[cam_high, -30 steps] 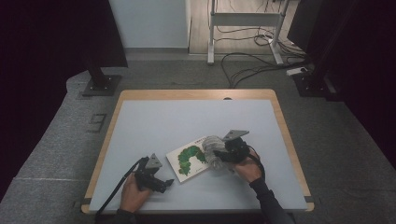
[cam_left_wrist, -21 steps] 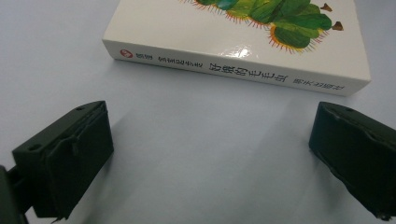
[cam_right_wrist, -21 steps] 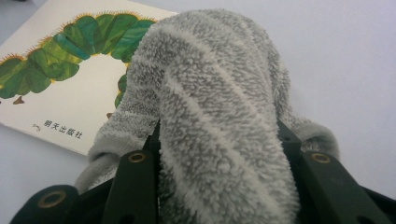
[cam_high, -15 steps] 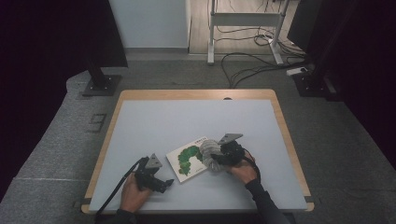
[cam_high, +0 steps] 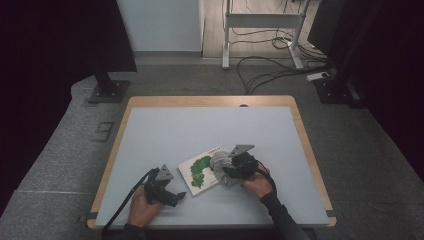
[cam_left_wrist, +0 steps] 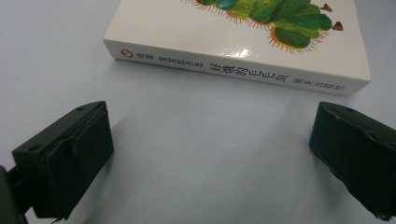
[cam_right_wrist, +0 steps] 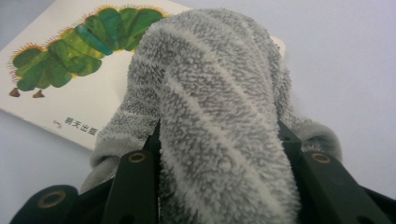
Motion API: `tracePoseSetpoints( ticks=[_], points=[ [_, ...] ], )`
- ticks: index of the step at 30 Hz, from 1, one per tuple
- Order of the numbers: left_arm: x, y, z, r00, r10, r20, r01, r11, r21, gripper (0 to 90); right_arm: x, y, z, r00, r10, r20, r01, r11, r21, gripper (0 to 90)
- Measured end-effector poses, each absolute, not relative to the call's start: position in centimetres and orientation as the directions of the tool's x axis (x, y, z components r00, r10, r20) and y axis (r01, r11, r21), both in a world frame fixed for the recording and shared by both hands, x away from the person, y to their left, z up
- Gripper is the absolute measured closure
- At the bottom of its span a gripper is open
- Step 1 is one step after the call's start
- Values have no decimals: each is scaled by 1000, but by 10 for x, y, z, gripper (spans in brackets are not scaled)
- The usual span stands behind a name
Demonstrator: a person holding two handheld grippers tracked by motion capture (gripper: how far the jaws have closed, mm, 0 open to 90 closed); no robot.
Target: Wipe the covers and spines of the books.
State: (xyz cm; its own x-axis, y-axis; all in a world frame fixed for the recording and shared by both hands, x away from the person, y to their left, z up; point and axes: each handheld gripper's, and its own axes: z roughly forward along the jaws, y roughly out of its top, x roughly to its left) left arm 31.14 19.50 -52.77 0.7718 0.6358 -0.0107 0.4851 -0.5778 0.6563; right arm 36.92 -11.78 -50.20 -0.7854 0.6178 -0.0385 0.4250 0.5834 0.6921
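A white picture book (cam_high: 200,168) with a green caterpillar on its cover lies flat near the table's front middle; its spine (cam_left_wrist: 233,72) with printed characters faces my left gripper. My left gripper (cam_high: 176,196) stands open on the tabletop just left of the book, nothing between its two black fingers (cam_left_wrist: 70,158). My right gripper (cam_high: 223,170) is shut on a grey fluffy cloth (cam_right_wrist: 219,121), bunched between its jaws and resting on the book's right part (cam_right_wrist: 70,79).
The light blue table (cam_high: 200,130) has a wooden rim. Beyond it stand a monitor stand base (cam_high: 107,90), a metal desk frame (cam_high: 260,30) and cables (cam_high: 270,70) on the grey floor.
My right gripper has slid left with the cloth, further over the book. The left gripper has stayed put.
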Motion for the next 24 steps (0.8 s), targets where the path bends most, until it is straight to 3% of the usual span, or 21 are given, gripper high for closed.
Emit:
tracePoseSetpoints(
  ticks=[24],
  points=[
    [309,216,-527,745,667,-12,509,-557,656,0,353,-81,-503,-849,528,1,376,603,704,554]
  ],
)
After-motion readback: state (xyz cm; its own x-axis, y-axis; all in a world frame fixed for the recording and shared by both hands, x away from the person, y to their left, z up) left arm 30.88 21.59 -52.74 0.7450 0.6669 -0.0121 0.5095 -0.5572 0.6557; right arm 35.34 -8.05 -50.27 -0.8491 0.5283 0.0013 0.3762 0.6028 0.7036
